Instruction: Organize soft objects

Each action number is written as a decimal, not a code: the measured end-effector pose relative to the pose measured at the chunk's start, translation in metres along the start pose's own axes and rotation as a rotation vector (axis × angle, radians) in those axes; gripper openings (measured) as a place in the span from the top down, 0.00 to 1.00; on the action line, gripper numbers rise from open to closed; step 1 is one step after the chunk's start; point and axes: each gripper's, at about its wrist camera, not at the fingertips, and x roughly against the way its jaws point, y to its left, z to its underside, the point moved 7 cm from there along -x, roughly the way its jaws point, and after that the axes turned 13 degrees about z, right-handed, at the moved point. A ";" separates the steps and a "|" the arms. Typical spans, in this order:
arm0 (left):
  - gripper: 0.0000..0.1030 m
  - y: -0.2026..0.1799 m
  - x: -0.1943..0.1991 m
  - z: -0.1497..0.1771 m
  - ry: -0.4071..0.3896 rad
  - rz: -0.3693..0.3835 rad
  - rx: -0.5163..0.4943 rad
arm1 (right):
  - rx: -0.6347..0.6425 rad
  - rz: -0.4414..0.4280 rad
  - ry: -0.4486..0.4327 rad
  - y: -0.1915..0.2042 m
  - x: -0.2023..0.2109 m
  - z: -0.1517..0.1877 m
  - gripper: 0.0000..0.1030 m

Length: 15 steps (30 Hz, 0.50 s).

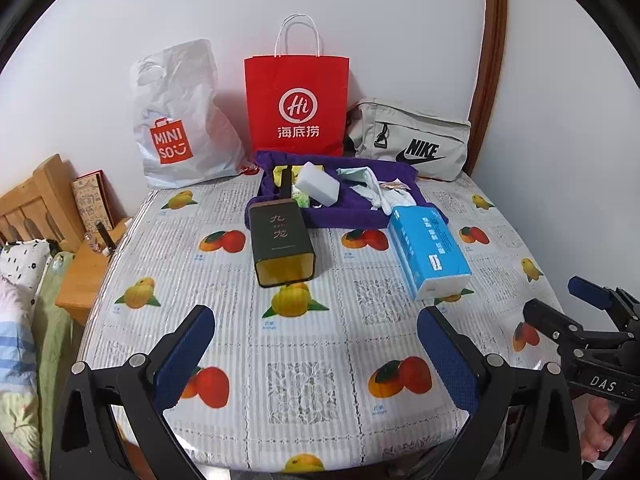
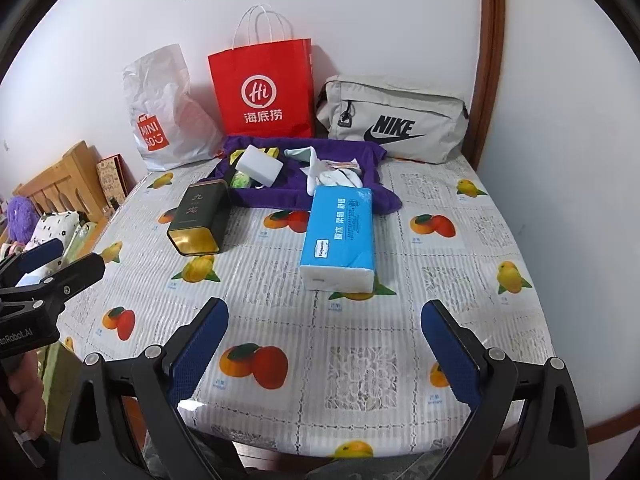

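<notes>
Soft objects: a white sponge point(image 1: 318, 189), white cloth point(image 1: 390, 198) and small packets are lying in the purple tray point(image 1: 344, 216), far ahead of both claws, at the back of the table point(image 1: 320, 360).
Tissue pack point(image 2: 340, 236): blue, lying flat ahead of the right claw point(image 2: 324, 352), its far end touching the tray's near edge; clear of the pads.
Tin point(image 1: 282, 246): dark box with gold end, lying on its side ahead of the left claw point(image 1: 316, 356), far end resting against the tray.
Left claw: hovering over the near table edge, jaws standing wide apart, nothing between them.
Right claw: hovering beside the left, jaws spread wide, pinching nothing.
Hands: a hand point(image 1: 600, 436) is gripping the right claw's handle; another hand point(image 2: 24, 400) is gripping the left's.
Background: white bag point(image 1: 180, 120), red bag point(image 1: 298, 108) and grey pouch point(image 1: 412, 140) are standing against the wall beyond the tray.
</notes>
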 end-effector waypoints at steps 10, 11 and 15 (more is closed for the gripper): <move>0.01 -0.004 0.015 0.006 -0.020 -0.013 -0.008 | -0.019 -0.014 -0.036 -0.005 0.020 0.005 0.06; 0.01 -0.003 0.016 0.006 -0.020 -0.014 -0.008 | -0.019 -0.014 -0.039 -0.006 0.022 0.005 0.06; 0.01 -0.003 0.018 0.008 -0.019 -0.016 0.000 | -0.016 -0.011 -0.051 -0.006 0.027 0.006 0.06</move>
